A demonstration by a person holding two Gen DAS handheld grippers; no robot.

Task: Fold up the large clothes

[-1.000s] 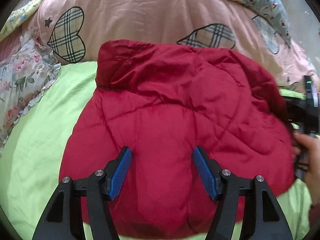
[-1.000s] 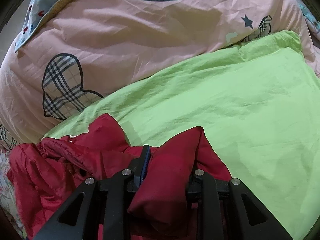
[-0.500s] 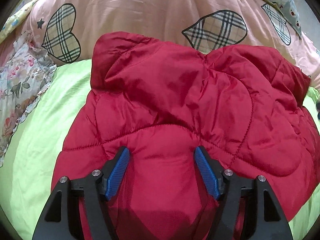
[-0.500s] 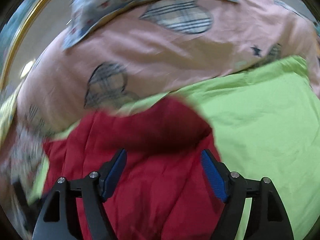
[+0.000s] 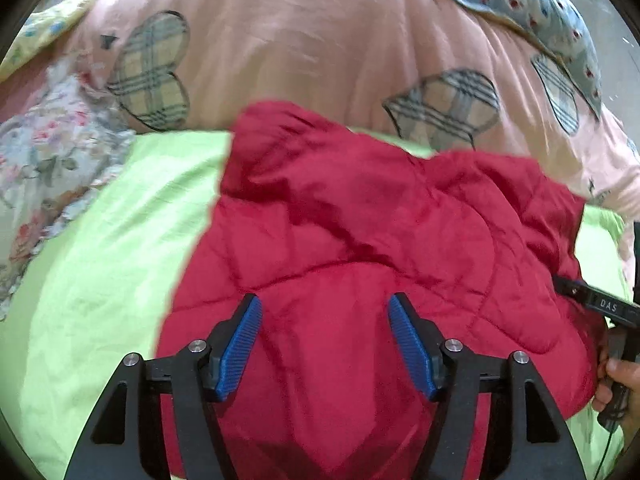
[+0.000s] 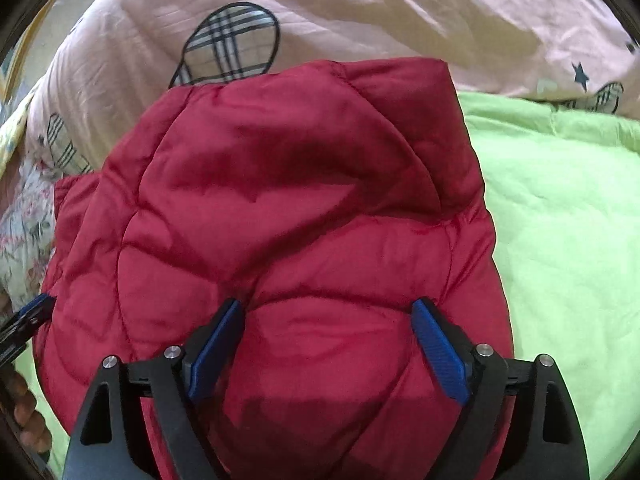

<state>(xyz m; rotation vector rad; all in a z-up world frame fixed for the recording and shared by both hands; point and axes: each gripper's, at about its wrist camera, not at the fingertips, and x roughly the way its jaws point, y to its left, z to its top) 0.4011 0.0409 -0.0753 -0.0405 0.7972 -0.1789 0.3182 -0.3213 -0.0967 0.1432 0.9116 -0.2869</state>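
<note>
A red quilted puffer jacket (image 5: 360, 232) lies folded in a bundle on the lime-green sheet (image 5: 100, 260). My left gripper (image 5: 323, 300) hovers over its near part. Its blue pads (image 5: 240, 340) stand apart with their faces bare, the jaws easing slightly closed, and fabric lies below them, unpressed. My right gripper (image 6: 327, 304) is over the same jacket (image 6: 300, 200) from the other side. Its jaws are opening wide and nothing is pinched between them. Its black body (image 5: 600, 304) and the hand (image 5: 616, 376) holding it show at the left wrist view's right edge.
A pink duvet (image 5: 320, 40) with plaid heart patches is heaped behind the jacket. A floral cloth (image 5: 40, 168) lies at the left. Bare green sheet (image 6: 560, 240) spreads to the right of the jacket in the right wrist view.
The right gripper, shut on a fold of the jacket a second ago, has carried it over and let go; its jaws now stand wide. The jacket lies folded flatter. The left jaws stayed apart.
</note>
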